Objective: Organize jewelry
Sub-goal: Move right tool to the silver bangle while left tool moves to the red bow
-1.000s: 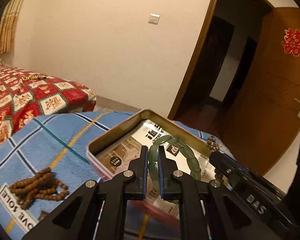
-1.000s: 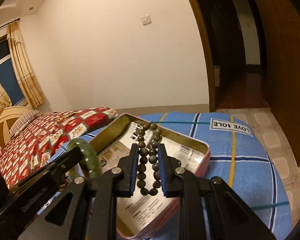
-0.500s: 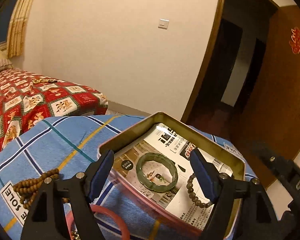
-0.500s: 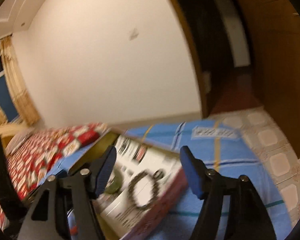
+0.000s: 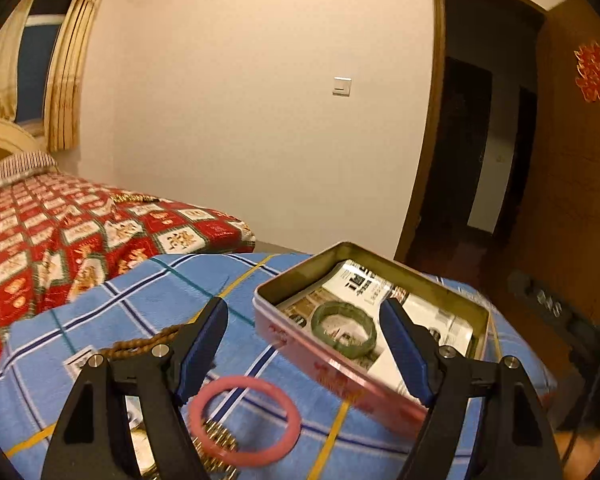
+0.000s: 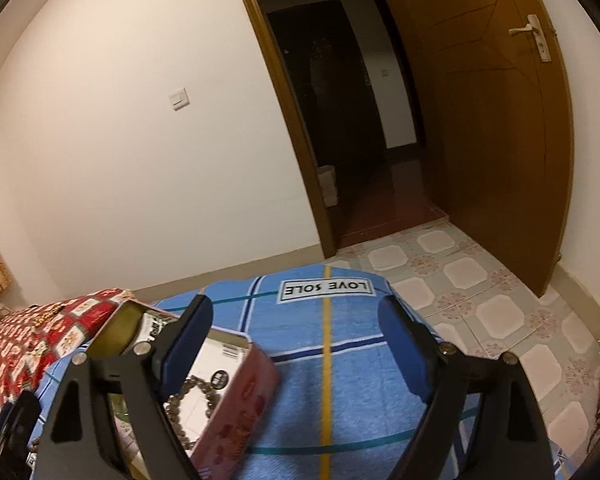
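Covering the table, blue plaid cloth (image 5: 152, 300)

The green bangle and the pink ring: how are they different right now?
The green bangle lies inside the pink tin on printed paper; the pink ring lies outside it on the blue checked cloth. The green bangle looks thick and mottled; the pink ring looks thinner and plain. The pink ring overlaps a small gold chain piece; nothing touches the green bangle. Both are closed hoops lying flat, and neither is held.
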A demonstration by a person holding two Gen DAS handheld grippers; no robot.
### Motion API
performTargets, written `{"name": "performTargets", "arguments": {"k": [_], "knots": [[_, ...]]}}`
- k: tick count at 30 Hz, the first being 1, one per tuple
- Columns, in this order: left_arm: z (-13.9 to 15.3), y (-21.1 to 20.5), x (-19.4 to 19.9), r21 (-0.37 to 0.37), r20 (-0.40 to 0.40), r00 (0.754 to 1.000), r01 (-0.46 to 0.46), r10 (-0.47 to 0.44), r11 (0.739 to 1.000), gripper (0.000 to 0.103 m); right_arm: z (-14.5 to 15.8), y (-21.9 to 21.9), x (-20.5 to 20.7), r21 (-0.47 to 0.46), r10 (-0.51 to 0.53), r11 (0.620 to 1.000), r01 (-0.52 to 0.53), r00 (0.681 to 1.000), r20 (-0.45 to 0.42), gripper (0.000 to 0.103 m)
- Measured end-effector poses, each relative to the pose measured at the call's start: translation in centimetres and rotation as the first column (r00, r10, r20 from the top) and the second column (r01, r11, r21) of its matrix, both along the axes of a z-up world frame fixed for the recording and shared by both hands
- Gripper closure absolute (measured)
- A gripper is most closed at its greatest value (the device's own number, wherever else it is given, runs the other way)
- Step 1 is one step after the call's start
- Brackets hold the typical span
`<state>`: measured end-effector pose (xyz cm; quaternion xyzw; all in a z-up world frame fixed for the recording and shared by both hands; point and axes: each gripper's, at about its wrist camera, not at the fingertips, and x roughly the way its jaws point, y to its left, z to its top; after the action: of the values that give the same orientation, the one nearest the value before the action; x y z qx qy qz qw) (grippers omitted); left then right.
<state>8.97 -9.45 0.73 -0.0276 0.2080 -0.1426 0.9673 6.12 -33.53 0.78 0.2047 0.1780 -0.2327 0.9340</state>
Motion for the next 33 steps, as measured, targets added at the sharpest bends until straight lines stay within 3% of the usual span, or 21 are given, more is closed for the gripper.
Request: {"name": "performTargets", "arguments": {"k": [12,18,22,33], "knots": [[-1.0,2.5,-3.2,0.030,-0.019,1.000,-0.011,0.012,0.999,0.025,-0.4,1.1,-1.1,-0.044,-0.009,0.999,0.007,0.999,-0.044,0.011],[-1.0,3.7,-4.2,0.008,-0.027,1.000,-0.006,0.006,1.000,0.025,-1.2,1.4,-3.2,0.061,0.017,0.998,-0.013,0.997,-0.069,0.011],[-1.1,4.3,-4.8,0.005,-0.028,1.000,0.000,0.000,1.000,0.025,-1.2,2.2,-4.4,0.068,0.030,0.997,-0.025,0.997,-0.066,0.011],[-0.9,8.4,-6.8,-0.047,-0.079,0.997,0.011,-0.014,0.999,0.025,-0.8,6.4,-6.4,0.003,0.159,0.987,-0.159,0.986,-0.052,0.011]]}}
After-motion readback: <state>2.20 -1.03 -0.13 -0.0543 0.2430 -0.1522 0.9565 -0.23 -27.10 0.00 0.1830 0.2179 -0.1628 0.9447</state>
